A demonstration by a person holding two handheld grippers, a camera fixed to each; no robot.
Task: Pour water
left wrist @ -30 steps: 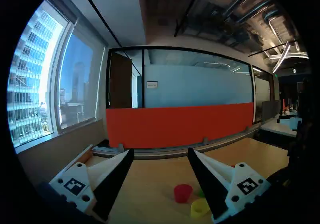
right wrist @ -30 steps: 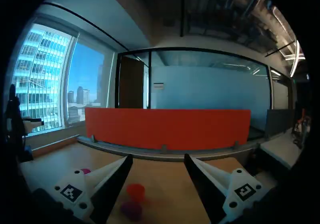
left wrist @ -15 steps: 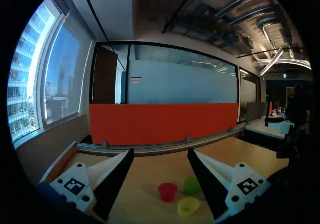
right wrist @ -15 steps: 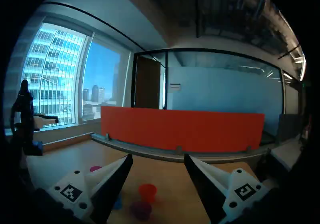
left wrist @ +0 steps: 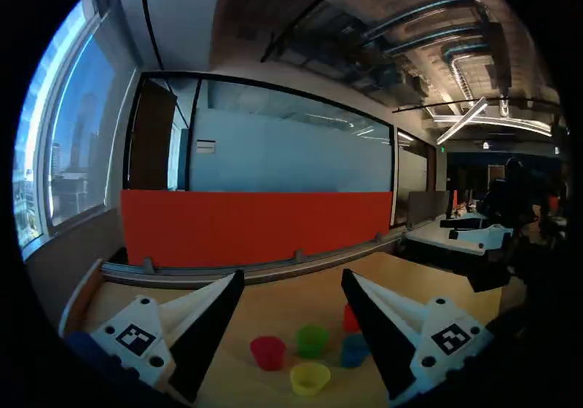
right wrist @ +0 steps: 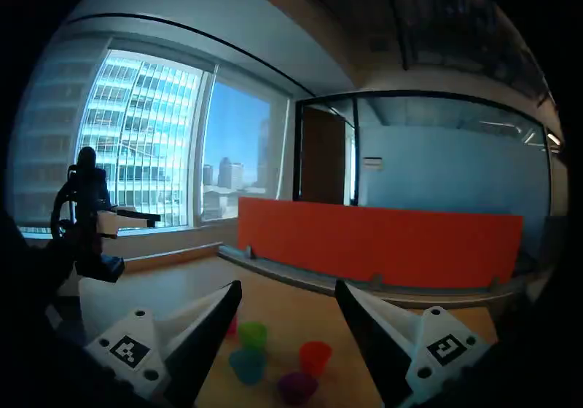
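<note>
— What moved?
— Both grippers turned. In the left gripper view the big window (left wrist: 69, 167) slid over to the edge. More cups (left wrist: 312, 339) came into sight than before.
— What's biggest here?
— The window, then the long orange wall (left wrist: 255, 226), then the wooden table (left wrist: 306, 302).
— And the grippers?
— The left gripper (left wrist: 291, 275) and the right gripper (right wrist: 288, 285) both have their fingers wide apart, holding nothing.
— Where are the cups?
— On the table, in a little bunch just past the fingers. There is a red cup (left wrist: 268, 352), a green cup (left wrist: 312, 339), a blue cup (left wrist: 355, 350) and a yellow cup (left wrist: 310, 377). The right gripper view adds an orange cup (right wrist: 315, 355) and a purple cup (right wrist: 296, 387). One more peeks from behind a finger, maybe pink.
</note>
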